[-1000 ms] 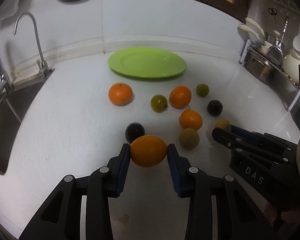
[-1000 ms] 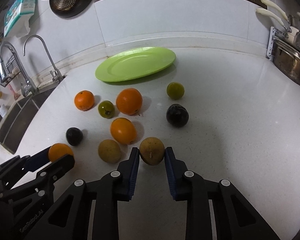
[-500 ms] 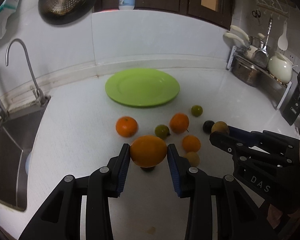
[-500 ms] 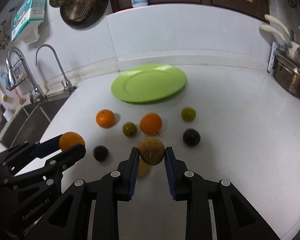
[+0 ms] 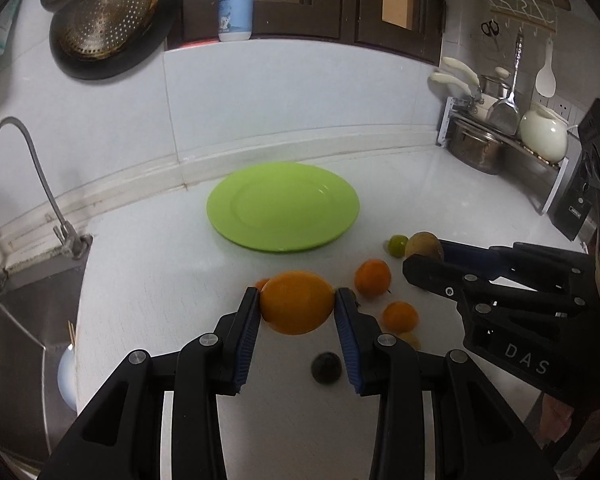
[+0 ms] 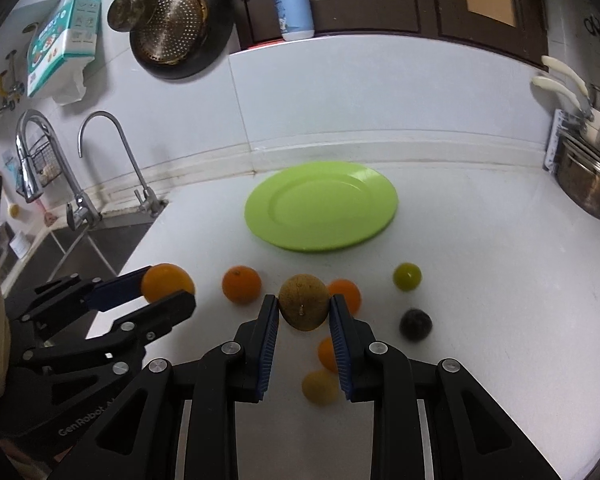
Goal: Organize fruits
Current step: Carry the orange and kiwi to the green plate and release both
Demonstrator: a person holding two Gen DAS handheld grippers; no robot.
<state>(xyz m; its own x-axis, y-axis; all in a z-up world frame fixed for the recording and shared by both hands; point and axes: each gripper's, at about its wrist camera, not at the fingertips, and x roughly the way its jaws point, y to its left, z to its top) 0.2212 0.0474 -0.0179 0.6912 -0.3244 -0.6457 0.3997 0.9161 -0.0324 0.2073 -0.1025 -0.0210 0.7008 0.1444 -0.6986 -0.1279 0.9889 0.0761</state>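
Note:
My left gripper (image 5: 296,304) is shut on a large orange (image 5: 297,302), held above the white counter. My right gripper (image 6: 304,308) is shut on a brown round fruit (image 6: 303,307), also lifted. Each gripper shows in the other's view: the right one (image 5: 422,254) at the right, the left one (image 6: 168,288) at the left. A lime-green plate (image 5: 283,205) lies empty near the back wall. Loose on the counter lie oranges (image 6: 241,284) (image 6: 346,294), a green fruit (image 6: 407,276), a dark fruit (image 6: 415,324) and a yellow fruit (image 6: 320,387).
A steel sink (image 6: 80,248) with taps (image 6: 100,152) lies at the left. A rack with pots (image 5: 500,148) stands at the right against the wall. A colander (image 6: 172,36) hangs on the wall, and a bottle (image 6: 292,4) stands on the ledge.
Both grippers have risen off the counter with their fruits and drawn back. The fruits left on the counter and the plate now look smaller and lower in both views.

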